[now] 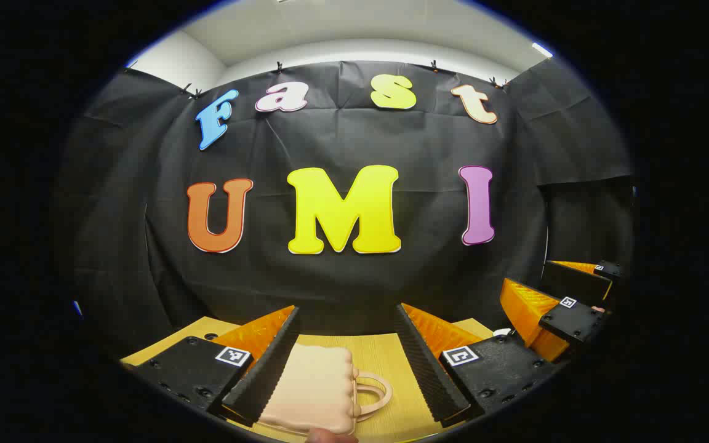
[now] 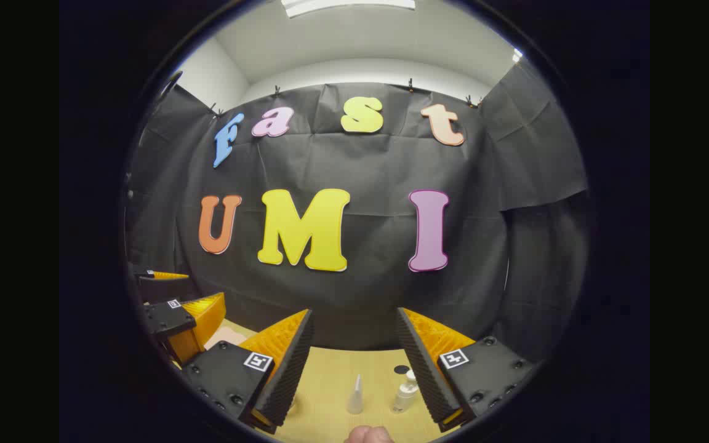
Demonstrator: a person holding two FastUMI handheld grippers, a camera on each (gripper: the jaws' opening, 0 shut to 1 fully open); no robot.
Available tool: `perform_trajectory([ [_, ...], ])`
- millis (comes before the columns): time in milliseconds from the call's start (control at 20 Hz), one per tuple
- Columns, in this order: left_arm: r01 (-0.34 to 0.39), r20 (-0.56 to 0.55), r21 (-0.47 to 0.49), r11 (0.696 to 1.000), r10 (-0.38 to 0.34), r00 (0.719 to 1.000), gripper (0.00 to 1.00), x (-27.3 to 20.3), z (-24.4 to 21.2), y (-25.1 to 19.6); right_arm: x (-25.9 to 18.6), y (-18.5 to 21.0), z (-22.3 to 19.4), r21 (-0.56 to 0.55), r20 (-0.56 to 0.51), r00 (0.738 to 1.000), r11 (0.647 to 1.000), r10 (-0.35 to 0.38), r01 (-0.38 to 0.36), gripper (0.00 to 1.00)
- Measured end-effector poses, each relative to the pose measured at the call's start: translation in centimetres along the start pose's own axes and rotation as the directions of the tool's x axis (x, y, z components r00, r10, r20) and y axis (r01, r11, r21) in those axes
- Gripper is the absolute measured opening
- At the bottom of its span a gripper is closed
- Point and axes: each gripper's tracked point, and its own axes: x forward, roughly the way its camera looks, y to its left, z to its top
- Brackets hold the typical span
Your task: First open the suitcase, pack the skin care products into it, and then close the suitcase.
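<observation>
A small pale pink suitcase (image 1: pixel 314 389) with a looped handle (image 1: pixel 374 390) lies closed on the wooden table (image 1: pixel 385 354), between the fingers of my left gripper (image 1: pixel 345 332), which stands open above it. My right gripper (image 2: pixel 354 335) is open too, over a clear pointed tube (image 2: pixel 355 396) and a small pump bottle (image 2: pixel 405 392) that stand upright on the table (image 2: pixel 330 375). In the left gripper view the right gripper (image 1: pixel 567 304) shows far right; in the right gripper view the left gripper (image 2: pixel 176 311) shows far left, with a bit of the pink suitcase (image 2: pixel 226 335) beside it.
A small dark round thing (image 2: pixel 401 370) lies on the table behind the pump bottle. The black cloth wall stands close behind the table's far edge. A fingertip (image 2: pixel 368 435) shows at the bottom edge of the right gripper view.
</observation>
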Motion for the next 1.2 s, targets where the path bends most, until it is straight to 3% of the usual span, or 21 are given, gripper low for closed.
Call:
perform_trajectory([
  [50,0.000,0.000,-0.001,1.000,0.000,1.000,0.97,0.1,-0.1,0.0,-0.1,-0.1,0.1,-0.004,0.005,1.000,1.000,-0.001,0.001,0.80],
  [800,-0.014,-0.018,0.006,1.000,0.014,1.000,0.97,0.1,-0.7,0.3,0.1,-0.6,-0.7,0.003,-0.008,1.000,1.000,-0.002,0.002,0.80],
  [1200,0.027,-0.072,0.029,0.999,-0.025,0.997,0.98,-0.3,-3.5,-1.5,-0.8,-3.0,-2.6,-0.027,-0.041,0.999,0.999,-0.022,0.021,0.77],
])
